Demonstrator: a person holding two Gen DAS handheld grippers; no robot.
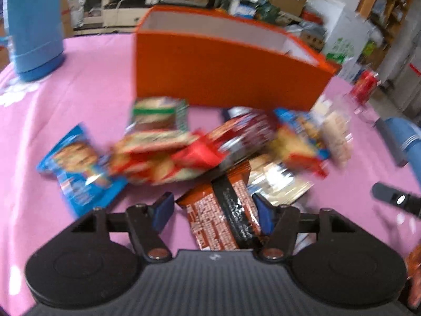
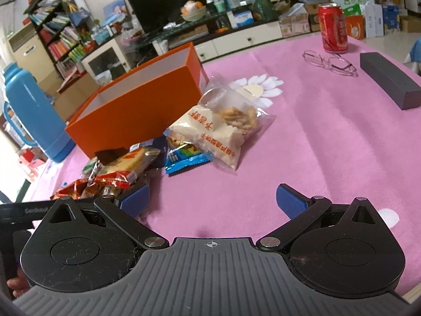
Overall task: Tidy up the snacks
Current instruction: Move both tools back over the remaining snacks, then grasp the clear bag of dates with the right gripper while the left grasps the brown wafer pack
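Pink cloth [image 2: 315,137] covers the worktop, and a heap of snack packets lies in the middle of it, just in front of an orange box [image 1: 223,73]. The box stands open at the top and looks white inside.

The left tongs [image 1: 214,214] point down at the near edge of the heap. An orange-brown snack packet [image 1: 218,218] with a black strip lies between the two blue pads [image 1: 163,210]. The right pad sits at the packet's edge, but a gap shows beside the left pad, so the packet is not squeezed. This view is blurry, so small print cannot be read.

Behind that packet lie a red and yellow packet [image 1: 158,158], a blue cookie packet [image 1: 79,168] off to the left, a green-edged packet [image 1: 158,115] close to the box, and a dark red packet [image 1: 244,137].

The right tongs [image 2: 211,201] hang wide open over bare cloth with nothing between them. Ahead of them a clear bag of crunchy bits [image 2: 223,123] rests partly on a blue wrapper [image 2: 184,162], near the corner of the box.

A blue thermos jug [image 2: 31,110] stands left of the box. Far off on the cloth are a red can [image 2: 332,27], a pair of glasses [image 2: 330,62] and a dark long case [image 2: 389,79].
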